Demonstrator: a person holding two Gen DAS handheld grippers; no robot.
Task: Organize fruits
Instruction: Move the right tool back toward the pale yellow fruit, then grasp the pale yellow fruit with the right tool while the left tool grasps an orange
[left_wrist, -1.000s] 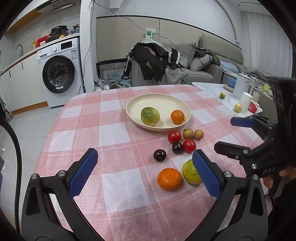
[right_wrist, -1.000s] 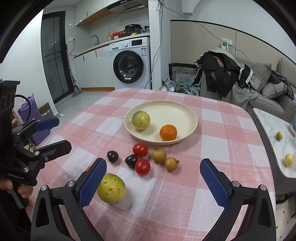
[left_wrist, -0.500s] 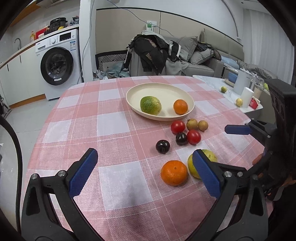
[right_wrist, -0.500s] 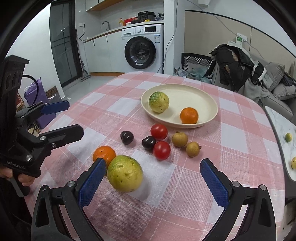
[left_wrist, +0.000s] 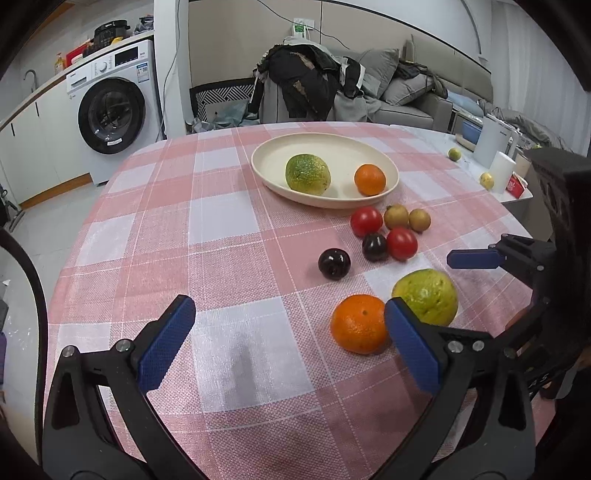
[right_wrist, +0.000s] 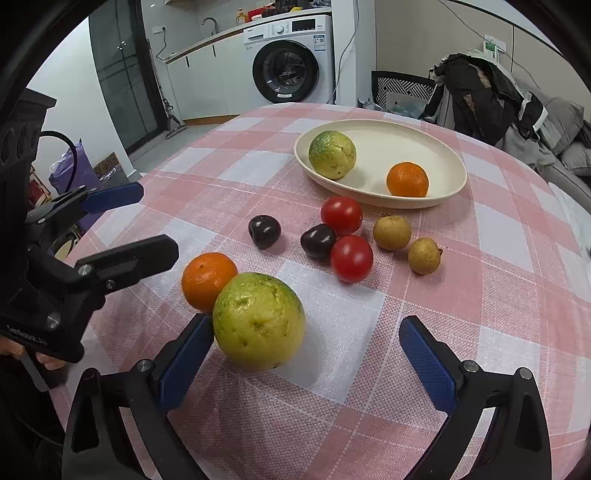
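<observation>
A cream plate (left_wrist: 269, 173) (right_wrist: 448, 184) holds a green-yellow guava (left_wrist: 307, 174) and an orange (left_wrist: 369, 179). On the checked cloth in front of it lie two red tomatoes (right_wrist: 341, 215), two dark plums (right_wrist: 264, 230) and two small brown fruits (right_wrist: 391, 232). Nearer me sit a second orange (left_wrist: 358, 323) (right_wrist: 207, 275) and a second guava (left_wrist: 426, 295) (right_wrist: 258, 321), touching each other. My right gripper (right_wrist: 306, 354) is open, with this guava between its fingers, against the left pad. My left gripper (left_wrist: 288, 343) is open over bare cloth, the orange just inside its right finger.
The round table's pink checked cloth (left_wrist: 221, 229) drops off at the near and left edges. A side table (left_wrist: 476, 162) with a white jug and small fruits stands at the right. A washing machine (left_wrist: 110, 110) and a chair heaped with clothes (left_wrist: 303, 85) stand behind.
Both grippers have come lower and closer to the near orange and guava. The guava now lies between the right gripper's fingers. No fruit has moved.
</observation>
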